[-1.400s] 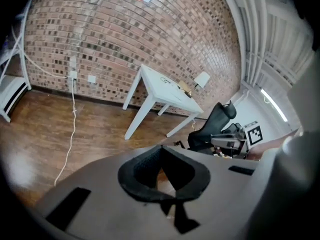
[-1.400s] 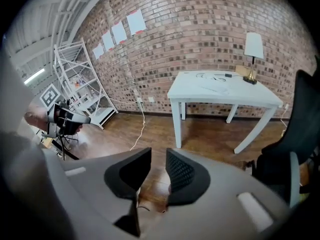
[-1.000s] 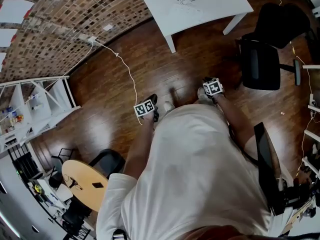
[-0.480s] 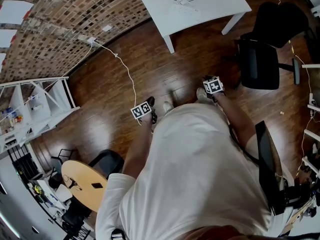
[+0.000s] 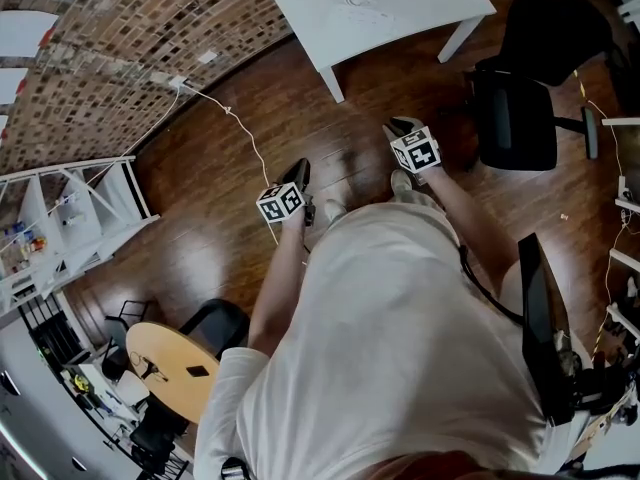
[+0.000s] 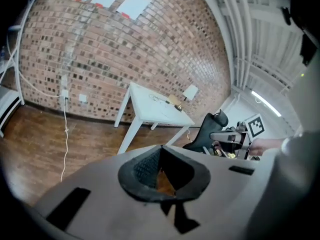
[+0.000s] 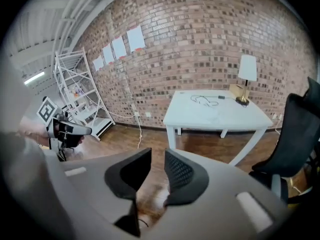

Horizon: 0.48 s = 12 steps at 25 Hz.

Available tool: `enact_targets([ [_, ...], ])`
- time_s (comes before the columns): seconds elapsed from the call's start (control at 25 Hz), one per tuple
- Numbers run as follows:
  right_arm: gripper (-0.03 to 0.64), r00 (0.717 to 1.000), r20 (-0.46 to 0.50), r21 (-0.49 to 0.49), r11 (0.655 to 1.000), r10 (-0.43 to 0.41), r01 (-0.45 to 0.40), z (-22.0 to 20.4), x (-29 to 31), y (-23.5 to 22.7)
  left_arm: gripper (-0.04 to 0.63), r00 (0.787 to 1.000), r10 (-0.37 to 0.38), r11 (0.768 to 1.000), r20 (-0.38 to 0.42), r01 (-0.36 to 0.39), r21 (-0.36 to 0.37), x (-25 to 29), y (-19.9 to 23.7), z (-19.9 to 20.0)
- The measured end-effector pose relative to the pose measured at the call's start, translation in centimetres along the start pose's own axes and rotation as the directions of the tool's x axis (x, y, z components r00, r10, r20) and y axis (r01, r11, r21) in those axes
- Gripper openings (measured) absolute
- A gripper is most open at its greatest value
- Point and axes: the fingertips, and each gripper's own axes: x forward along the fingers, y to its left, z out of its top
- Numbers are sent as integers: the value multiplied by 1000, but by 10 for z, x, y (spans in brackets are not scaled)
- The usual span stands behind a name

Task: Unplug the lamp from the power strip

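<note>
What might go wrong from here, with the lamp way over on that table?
The white cable trails across the floor near the person's feet; it may trip them. The lamp stands near the white table's far corner, so tugging the black cord beside it could topple it. The black office chair beside the table may crowd the right gripper.

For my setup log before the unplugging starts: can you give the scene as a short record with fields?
left claw: shut, nothing in it
right claw: open, nothing in it
lamp: upright on the table's far corner
cable: looped on the table top
power strip: cannot be made out
chair: black, beside the table
progress: both claws well short of the table
</note>
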Motion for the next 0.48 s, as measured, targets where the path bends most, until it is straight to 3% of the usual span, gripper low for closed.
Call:
enact_targets([
  [0.28,84,997,72,-56,998,11,-7,67,-20,13,3,997,-68,987,45,61,149,-2,-58,57],
  [0.48,84,999,49,-102,995,-3,8,69,-15,8,3,993,-109,975,43,98,199,-3,-91,67],
])
